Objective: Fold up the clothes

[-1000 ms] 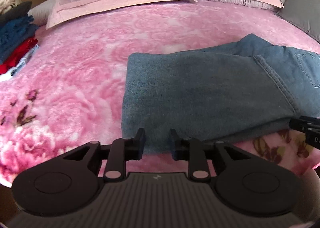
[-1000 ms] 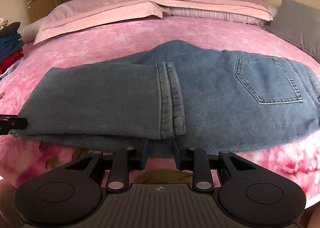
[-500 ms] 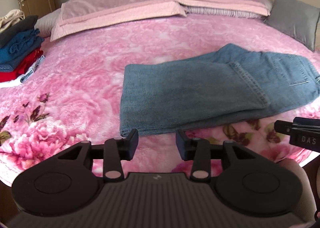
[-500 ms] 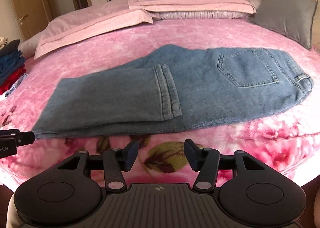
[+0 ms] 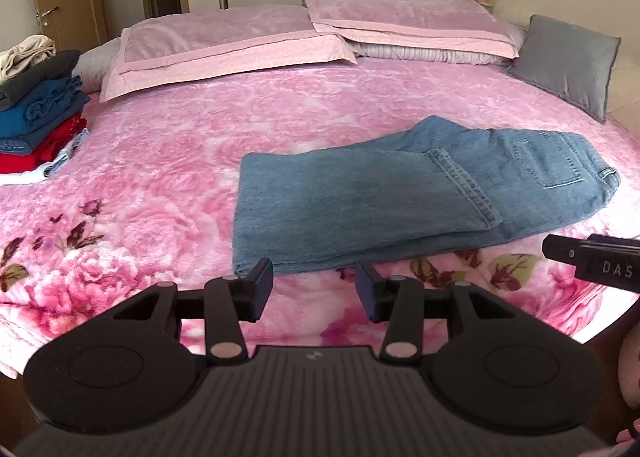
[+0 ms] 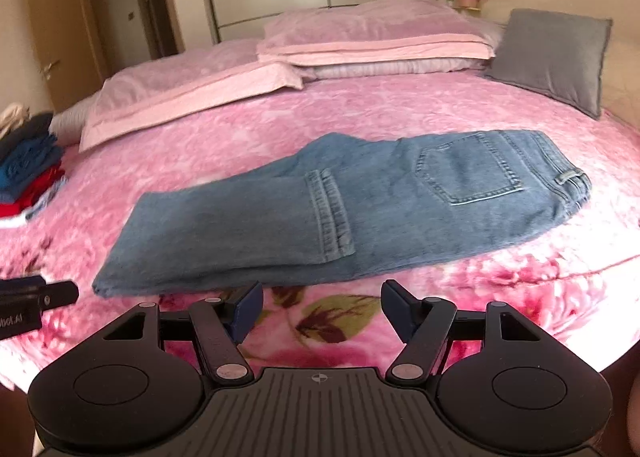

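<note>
1. Two black two-finger grippers hover just short of the bed's near edge: the left gripper (image 5: 314, 289) and the right gripper (image 6: 322, 307), both with fingers spread apart, holding nothing.
2. Just beyond them, folded blue denim jeans (image 6: 360, 209) lie flat on the pink floral plush blanket (image 5: 160, 161).
3. Far left, a stack of folded clothes (image 5: 36, 117); behind, pink pillows (image 5: 224, 45).

Both hand-held grippers (image 5: 314, 289) (image 6: 322, 309) open, off jeans (image 5: 400, 193)
</note>
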The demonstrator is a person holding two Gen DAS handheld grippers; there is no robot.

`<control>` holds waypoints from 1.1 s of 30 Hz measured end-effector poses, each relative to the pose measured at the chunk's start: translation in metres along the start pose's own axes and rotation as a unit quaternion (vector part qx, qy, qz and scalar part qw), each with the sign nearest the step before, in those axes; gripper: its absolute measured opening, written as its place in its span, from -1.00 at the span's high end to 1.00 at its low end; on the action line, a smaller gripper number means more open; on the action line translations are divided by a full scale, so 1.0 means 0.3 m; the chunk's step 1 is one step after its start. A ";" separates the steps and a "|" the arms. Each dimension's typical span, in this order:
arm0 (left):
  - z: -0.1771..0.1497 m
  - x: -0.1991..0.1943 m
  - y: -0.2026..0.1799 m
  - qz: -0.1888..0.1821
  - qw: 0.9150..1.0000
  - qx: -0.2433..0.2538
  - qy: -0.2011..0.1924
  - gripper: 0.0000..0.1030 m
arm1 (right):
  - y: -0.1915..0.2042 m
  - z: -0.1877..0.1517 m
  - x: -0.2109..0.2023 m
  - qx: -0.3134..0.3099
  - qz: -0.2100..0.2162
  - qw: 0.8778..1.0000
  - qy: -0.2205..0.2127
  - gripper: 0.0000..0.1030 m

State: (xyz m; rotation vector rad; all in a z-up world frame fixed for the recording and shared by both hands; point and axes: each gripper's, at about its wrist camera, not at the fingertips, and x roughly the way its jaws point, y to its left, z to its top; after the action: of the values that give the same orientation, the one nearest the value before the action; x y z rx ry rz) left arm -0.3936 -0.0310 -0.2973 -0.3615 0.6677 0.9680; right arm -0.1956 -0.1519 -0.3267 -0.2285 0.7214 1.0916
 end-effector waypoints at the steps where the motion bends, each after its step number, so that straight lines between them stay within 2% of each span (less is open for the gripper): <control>1: 0.001 0.007 -0.003 -0.005 1.000 -0.001 0.001 0.20 | -0.015 0.001 0.001 0.008 -0.002 1.000 0.001 -0.33; 7: 0.011 0.074 -0.035 -0.024 1.000 0.004 0.009 0.21 | -0.185 -0.006 0.047 0.093 -0.001 0.996 0.012 -0.33; 11: 0.045 0.150 -0.043 -0.030 0.999 0.004 0.012 0.22 | -0.368 -0.002 0.079 0.181 0.030 0.983 0.001 -0.33; 15: 0.085 0.242 -0.045 -0.037 0.999 -0.007 0.020 0.23 | -0.580 0.022 0.115 0.281 0.038 0.958 -0.033 -0.33; 21: 0.134 0.386 -0.045 -0.051 0.998 -0.029 0.037 0.26 | -0.877 0.034 0.210 0.438 0.065 0.894 -0.067 -0.33; 24: 0.139 0.450 -0.056 -0.058 0.997 -0.032 0.050 0.27 | -0.964 0.033 0.255 0.481 0.066 0.871 -0.069 -0.33; 27: 0.135 0.503 -0.071 -0.065 0.995 -0.035 0.066 0.28 | -1.022 0.034 0.290 0.504 0.067 0.858 -0.069 -0.32; 29: 0.131 0.525 -0.081 -0.062 0.995 -0.033 0.069 0.28 | -1.049 0.039 0.306 0.509 0.066 0.856 -0.068 -0.23; 31: 0.131 0.538 -0.083 -0.061 0.995 -0.028 0.069 0.29 | -1.073 0.045 0.323 0.512 0.063 0.854 -0.065 -0.04; 33: 0.131 0.546 -0.081 -0.064 0.995 -0.028 0.069 0.29 | -1.096 0.048 0.341 0.518 0.069 0.850 -0.064 -0.04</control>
State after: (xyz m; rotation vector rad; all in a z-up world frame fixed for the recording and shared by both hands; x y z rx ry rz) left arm -0.2948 0.0822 -0.3770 -0.5181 0.7354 0.8466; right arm 0.1230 -0.2229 -0.4373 0.8280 1.1177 0.7073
